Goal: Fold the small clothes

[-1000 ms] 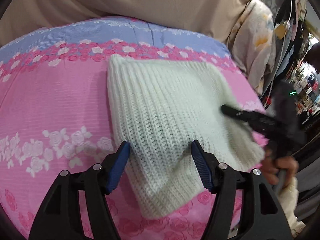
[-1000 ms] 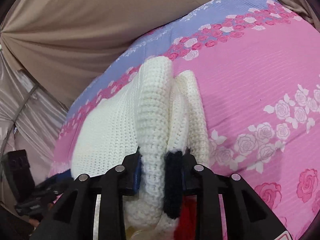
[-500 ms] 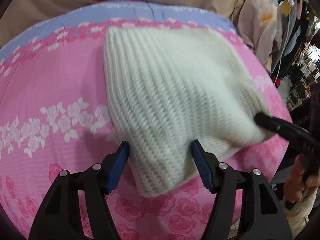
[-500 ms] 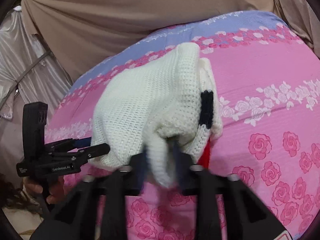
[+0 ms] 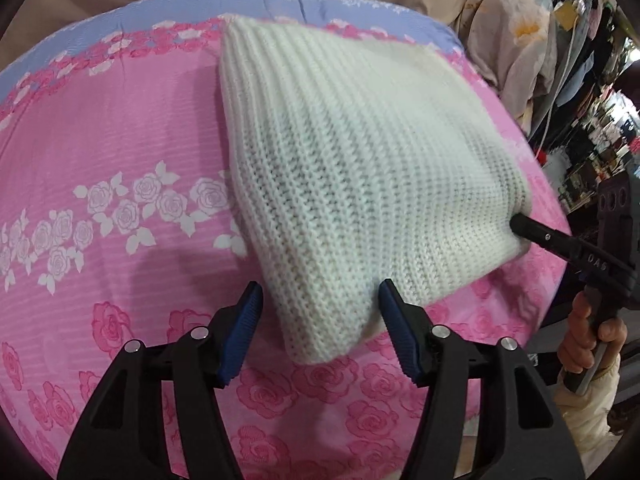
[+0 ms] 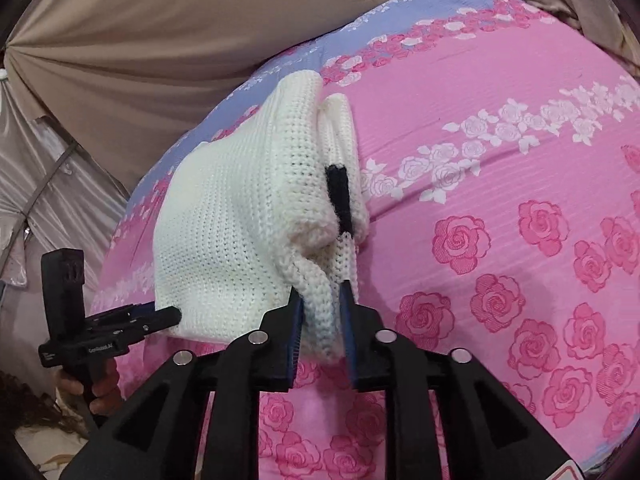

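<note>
1. A white knitted garment lies folded on a pink bedsheet printed with roses. It sits toward the sheet's lilac-blue border. In the right wrist view the same garment shows a short black stripe along its right edge.

2. Your right gripper has its blue-padded fingers on either side of a thick fold at the garment's near corner. The fingers have just been opening, yet the fold fills the gap and both pads press on it, so they pinch the knit.

3. Your left gripper has its fingers spread. The garment's near corner lies between them. The left finger stands clear of the knit; the right one is at its edge, and you cannot tell from here whether it touches.

4. In the left wrist view, the right gripper meets the garment's right corner, held by your hand in a pale sleeve.

5. In the right wrist view, the left gripper sits against the garment's lower left edge.

6. Beige fabric hangs behind the bed.
</note>
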Motion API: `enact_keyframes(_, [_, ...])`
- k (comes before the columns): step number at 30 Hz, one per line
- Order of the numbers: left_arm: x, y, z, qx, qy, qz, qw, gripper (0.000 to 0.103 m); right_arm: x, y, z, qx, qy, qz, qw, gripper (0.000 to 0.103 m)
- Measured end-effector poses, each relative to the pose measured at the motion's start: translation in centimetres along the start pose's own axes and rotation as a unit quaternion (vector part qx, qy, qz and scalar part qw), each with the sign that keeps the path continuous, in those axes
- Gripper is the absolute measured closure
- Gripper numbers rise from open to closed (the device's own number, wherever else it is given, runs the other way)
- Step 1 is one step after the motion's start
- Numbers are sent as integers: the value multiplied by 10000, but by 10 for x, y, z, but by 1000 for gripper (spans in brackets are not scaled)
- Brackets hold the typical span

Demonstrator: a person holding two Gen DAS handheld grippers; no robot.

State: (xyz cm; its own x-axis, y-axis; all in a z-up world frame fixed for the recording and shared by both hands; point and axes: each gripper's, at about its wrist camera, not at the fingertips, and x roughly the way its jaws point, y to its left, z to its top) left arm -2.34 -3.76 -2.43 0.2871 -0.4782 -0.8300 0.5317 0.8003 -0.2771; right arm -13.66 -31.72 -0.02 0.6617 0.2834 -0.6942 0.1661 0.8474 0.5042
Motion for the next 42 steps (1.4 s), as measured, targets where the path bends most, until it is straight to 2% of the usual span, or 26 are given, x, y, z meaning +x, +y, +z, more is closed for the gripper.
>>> enact_keyframes(1, [-8,0,2,1,-117,-18,9999,45,-10,4,4,-44,-122,-59,9999,66])
enact_keyframes(4, [-32,-2,15,-19,-519,-127,9986,40,-31,17,20,-267,-604,-110,9978,66])
enact_keyframes(6, [-39,-8,30,38,-821,-66,9966,38,-34,38,38,-605,-911,-189,9938,66])
enact_keyframes(7, [-39,-13,39,89,-952,59,9954,38,-29,50,47,-781,-985,-257,9917,66])
enact_keyframes(8, [-37,-16,45,147,-1043,138,9943,38,-20,59,55,-937,-1022,-372,9896,72])
enact_keyframes(10, [-27,-24,57,226,-1097,315,9932,38,3,76,65,-1347,-860,-675,9848,76])
enact_keyframes(11, [-16,-29,62,264,-1051,460,9930,38,22,79,67,-1502,-636,-919,9823,79])
enact_keyframes(13, [6,-32,67,286,-888,802,9924,38,72,67,67,-1561,-39,-1687,9732,82])
enact_keyframes(14, [12,-30,68,276,-867,963,9912,37,87,61,63,-1578,67,-1877,9694,82])
enact_keyframes(16, [19,-30,65,349,-869,1148,9890,36,79,63,62,-1530,-32,-1837,9710,81])
enact_keyframes(18, [20,-32,63,396,-911,1277,9868,32,49,76,64,-1471,-432,-1448,9775,80])
enact_keyframes(20, [22,-34,62,401,-909,1352,9858,29,37,77,61,-1452,-565,-1319,9789,80])
enact_keyframes(21, [24,-34,62,421,-914,1402,9850,28,42,74,59,-1462,-466,-1379,9785,78])
enact_keyframes(23, [26,-36,62,438,-926,1431,9844,23,73,62,53,-1496,-2,-1652,9748,78])
enact_keyframes(24, [28,-37,62,455,-912,1438,9843,23,79,58,50,-1449,-9,-1762,9736,78])
enact_keyframes(25, [29,-39,62,486,-908,1470,9838,22,73,60,51,-1369,-99,-1712,9756,78])
enact_keyframes(27, [29,-43,61,518,-931,1552,9821,22,50,74,51,-1262,-295,-1411,9815,72])
enact_keyframes(29, [26,-41,60,477,-942,1528,9826,22,33,87,48,-1336,-404,-1124,9838,71])
enact_keyframes(31, [23,-38,59,403,-946,1484,9836,22,32,94,39,-1463,-233,-966,9842,71])
enact_keyframes(34, [20,-33,57,321,-901,1432,9851,22,70,87,15,-1584,385,-1205,9792,71])
enact_keyframes(37, [22,-31,54,307,-833,1492,9848,19,69,94,4,-1712,269,-1295,9763,72])
enact_keyframes(40, [20,-30,50,270,-818,1472,9853,19,47,101,8,-1539,172,-899,9838,71])
enact_keyframes(42, [18,-29,48,229,-809,1413,9864,19,50,97,3,-1571,285,-904,9830,67])
